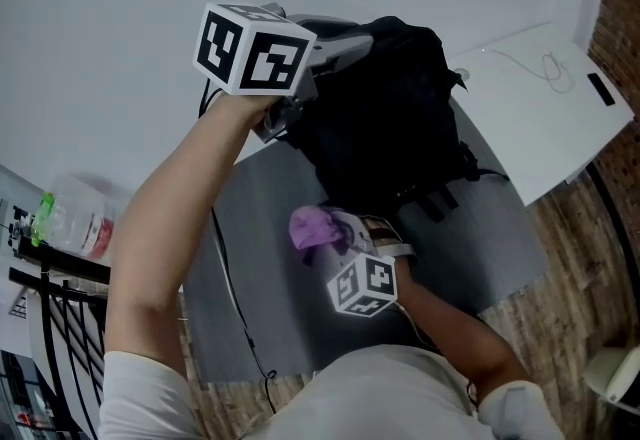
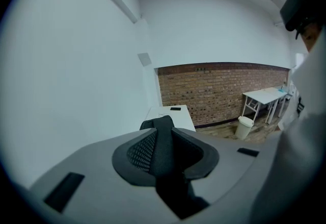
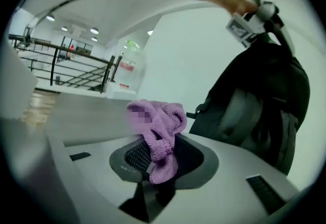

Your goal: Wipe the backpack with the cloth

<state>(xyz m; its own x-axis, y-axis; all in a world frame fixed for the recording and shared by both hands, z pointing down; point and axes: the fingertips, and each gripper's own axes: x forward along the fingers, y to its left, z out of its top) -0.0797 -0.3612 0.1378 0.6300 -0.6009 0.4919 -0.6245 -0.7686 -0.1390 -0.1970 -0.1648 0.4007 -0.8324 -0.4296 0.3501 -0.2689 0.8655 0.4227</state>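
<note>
Grey mat (image 1: 270, 218); black backpack (image 1: 390, 118), strap (image 2: 162, 123) seemingly clamped by left gripper (image 2: 165, 154); right gripper (image 3: 163, 159) pinches purple cloth (image 3: 168, 121).

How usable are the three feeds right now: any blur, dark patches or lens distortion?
Head view: evenly lit and sharp, but the backpack reads as a featureless black mass. Left gripper view: heavy fisheye, black corners, the black strap between the jaws shows little detail. Right gripper view: same fisheye, cloth sharp apart from a mosaic patch.
</note>
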